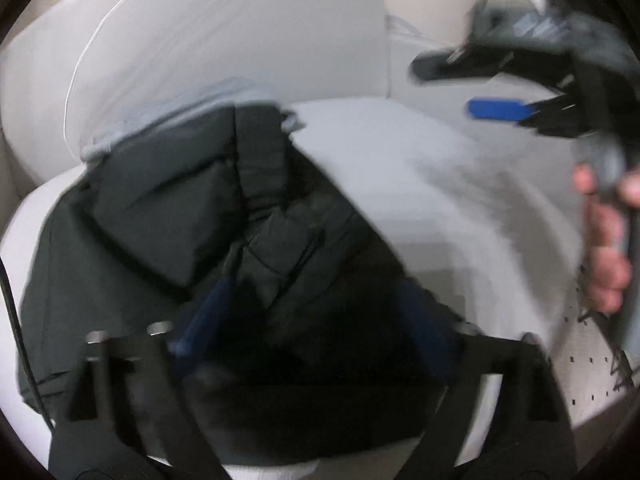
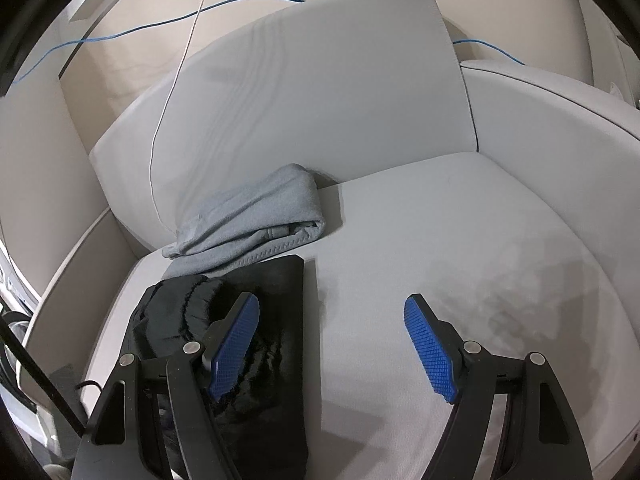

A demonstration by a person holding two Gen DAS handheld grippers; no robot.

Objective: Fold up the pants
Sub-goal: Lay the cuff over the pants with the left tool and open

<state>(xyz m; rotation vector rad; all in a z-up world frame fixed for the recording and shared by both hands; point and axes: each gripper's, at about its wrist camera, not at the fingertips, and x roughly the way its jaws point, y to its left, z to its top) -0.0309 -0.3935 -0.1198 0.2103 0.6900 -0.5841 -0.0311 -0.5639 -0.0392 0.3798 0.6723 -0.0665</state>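
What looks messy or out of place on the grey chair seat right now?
The folded black pants lie flat near the seat's left side, but the light grey fleece garment behind them is only loosely bunched against the backrest, and a thin white cable trails down onto it.

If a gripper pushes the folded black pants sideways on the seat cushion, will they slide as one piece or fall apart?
The black pants look soft and layered, so the top fold would probably shift first. The seat cushion looks like matte fabric, so they would likely drag and bunch rather than glide.
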